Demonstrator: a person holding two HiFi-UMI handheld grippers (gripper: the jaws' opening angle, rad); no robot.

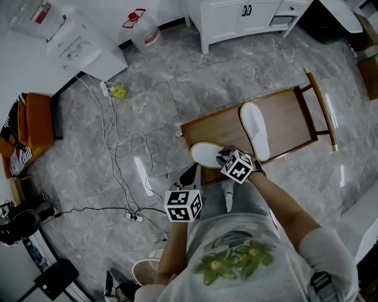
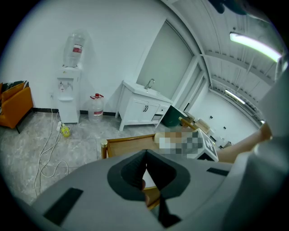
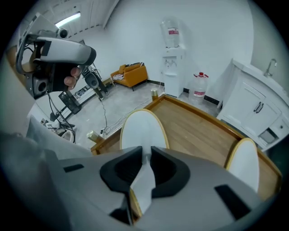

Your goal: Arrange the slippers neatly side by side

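Two white slippers with tan edging lie on a low wooden table (image 1: 289, 112). The far slipper (image 1: 255, 130) rests lengthwise near the table's middle; in the right gripper view it shows at the right (image 3: 244, 162). The near slipper (image 1: 205, 154) sits at the table's front left corner. My right gripper (image 1: 222, 158) points steeply down and is shut on that slipper (image 3: 141, 128), with white material pinched between its pads. My left gripper (image 1: 190, 174) hovers just off the table's front edge, jaws together with nothing in them (image 2: 145, 158).
The table has a gold frame with a handle (image 1: 322, 106) at its right end. Cables (image 1: 118, 159) trail over the grey marble floor at the left. A water dispenser (image 1: 77, 41), a water bottle (image 1: 143, 28) and a white cabinet (image 1: 242, 17) stand along the far wall.
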